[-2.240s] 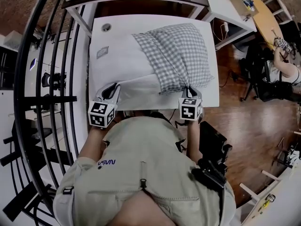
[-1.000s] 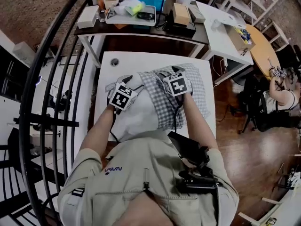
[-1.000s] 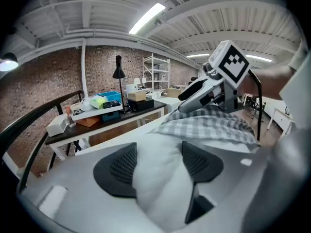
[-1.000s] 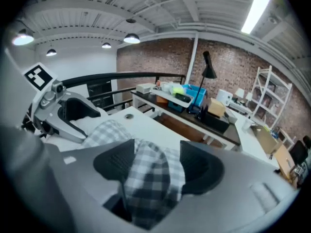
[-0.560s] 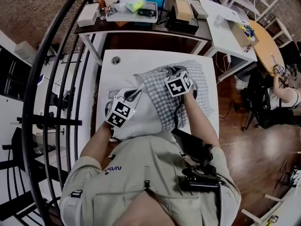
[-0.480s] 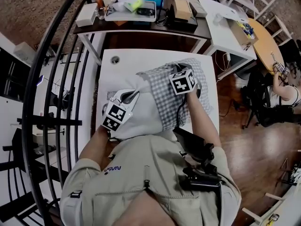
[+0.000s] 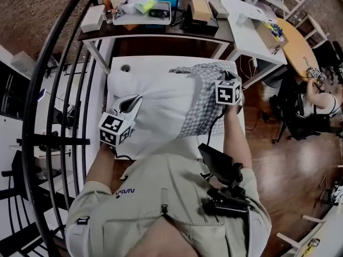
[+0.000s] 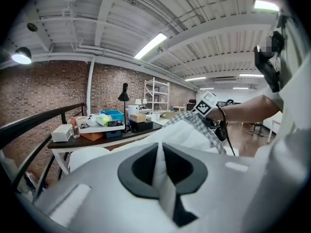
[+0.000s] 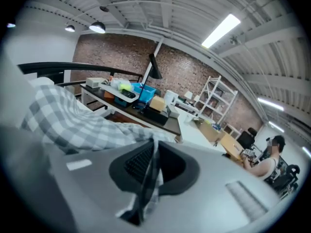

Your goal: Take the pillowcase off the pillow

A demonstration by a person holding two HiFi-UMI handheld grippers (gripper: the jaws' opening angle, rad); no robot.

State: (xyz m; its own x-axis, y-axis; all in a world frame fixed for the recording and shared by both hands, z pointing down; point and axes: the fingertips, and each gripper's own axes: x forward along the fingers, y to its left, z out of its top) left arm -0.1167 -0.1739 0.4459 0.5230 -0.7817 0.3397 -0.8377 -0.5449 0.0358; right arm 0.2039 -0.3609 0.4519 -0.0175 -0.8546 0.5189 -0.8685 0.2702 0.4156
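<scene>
Boxes (image 7: pixel 199 7) crowd the dark desk (image 7: pixel 161 30) behind; held wide apart, left gripper (image 7: pixel 133 99) pinches white pillow (image 7: pixel 161 106), right gripper (image 7: pixel 228 78) pinches grey checked pillowcase (image 7: pixel 206 106).

Grey-and-white checked pillowcase (image 7: pixel 208 99), plain white pillow (image 7: pixel 155 107)

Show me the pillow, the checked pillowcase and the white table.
pillow (image 7: pixel 155 106), head view, its bare white middle
pillowcase (image 7: pixel 206 106), head view, bunched checked fabric
table (image 7: pixel 144 62), head view, bare far edge

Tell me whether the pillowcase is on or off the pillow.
Partly off: the checked pillowcase covers only one end; most of the white pillow shows bare.
</scene>
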